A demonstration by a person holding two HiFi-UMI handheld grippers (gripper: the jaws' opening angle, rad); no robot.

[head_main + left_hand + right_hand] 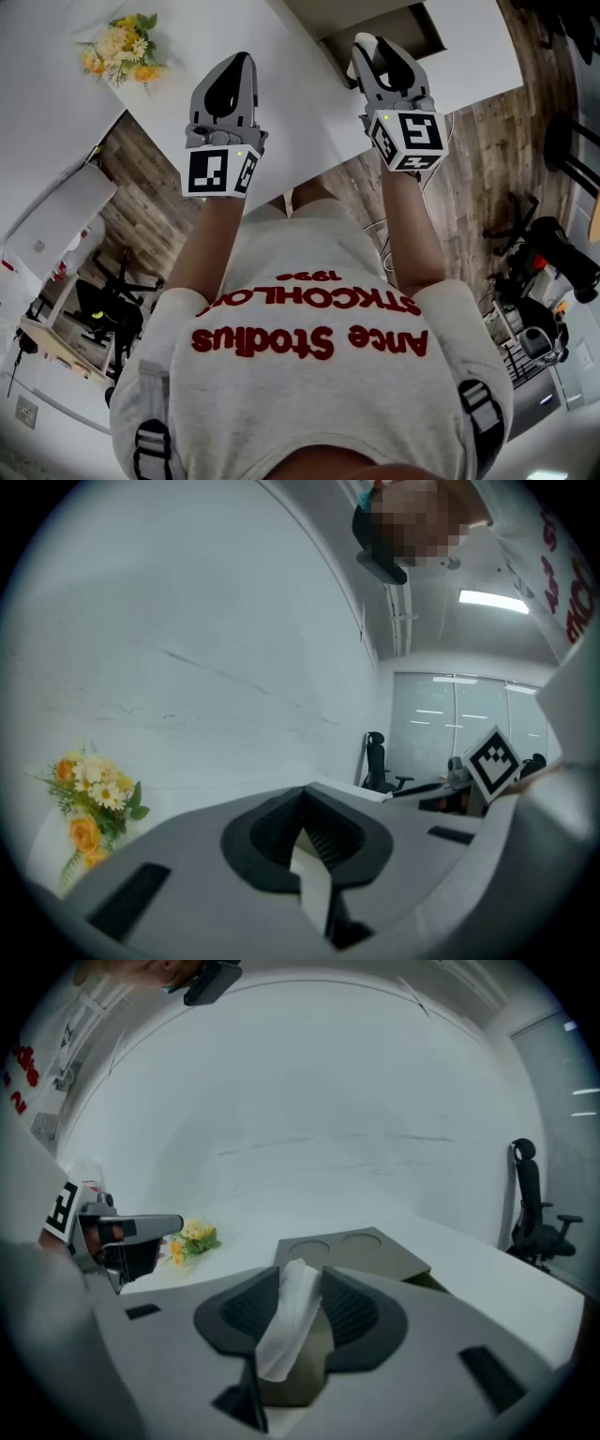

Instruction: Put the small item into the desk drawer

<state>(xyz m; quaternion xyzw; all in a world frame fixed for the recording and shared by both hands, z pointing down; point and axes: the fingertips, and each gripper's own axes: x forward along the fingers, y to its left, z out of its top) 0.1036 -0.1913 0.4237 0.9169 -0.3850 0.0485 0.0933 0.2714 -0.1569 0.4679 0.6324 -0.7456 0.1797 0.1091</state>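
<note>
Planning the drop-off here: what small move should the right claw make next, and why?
Probably lower the right claw a little toward the open drawer before letting go. It grips the white item, and the drawer shows just ahead of and below its tips, so the item seems not yet inside.

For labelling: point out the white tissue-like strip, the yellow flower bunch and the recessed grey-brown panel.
white tissue-like strip [292, 1307]: right gripper view, mid-length
yellow flower bunch [117, 45]: head view, blossoms
recessed grey-brown panel [384, 1257]: right gripper view, flat corner
</note>
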